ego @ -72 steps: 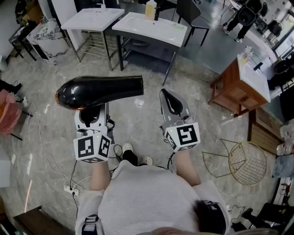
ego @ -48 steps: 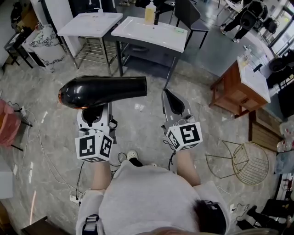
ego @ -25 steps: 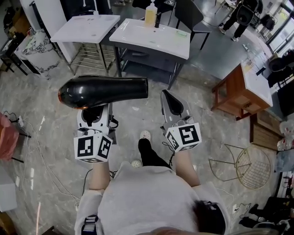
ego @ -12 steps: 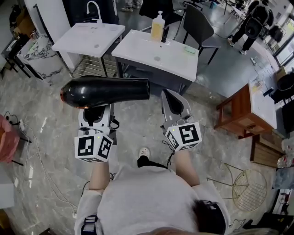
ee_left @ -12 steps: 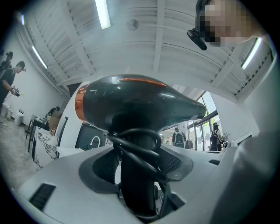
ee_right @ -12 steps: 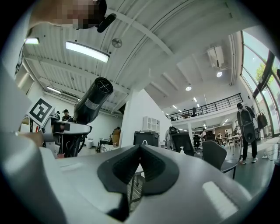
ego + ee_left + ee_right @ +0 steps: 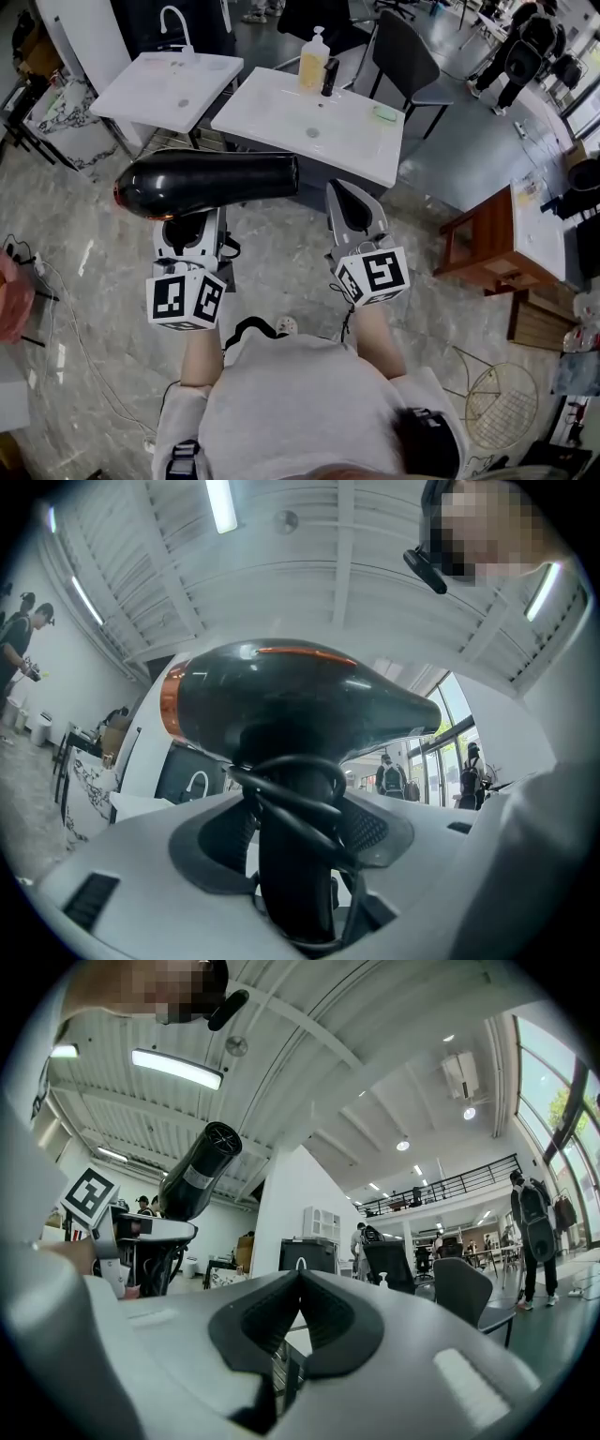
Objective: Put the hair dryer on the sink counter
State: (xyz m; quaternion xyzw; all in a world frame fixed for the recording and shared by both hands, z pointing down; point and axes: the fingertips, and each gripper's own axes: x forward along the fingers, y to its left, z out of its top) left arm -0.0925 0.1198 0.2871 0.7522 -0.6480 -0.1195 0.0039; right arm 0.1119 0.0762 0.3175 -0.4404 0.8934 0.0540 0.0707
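Head view: the white rectangular sink table (image 7: 352,141) now lies much nearer than a moment ago, just beyond both hand-held grippers. I judge the carrying is almost done and only the setting down is left. The glossy black hair dryer (image 7: 202,183) hangs before the table's near left corner, its handle clamped in the left hand-held gripper (image 7: 191,228). The right hand-held gripper (image 7: 345,195) is closed on nothing. A yellow pump bottle (image 7: 312,67) stands at the far edge, and the shallow basin (image 7: 281,117) holds nothing.
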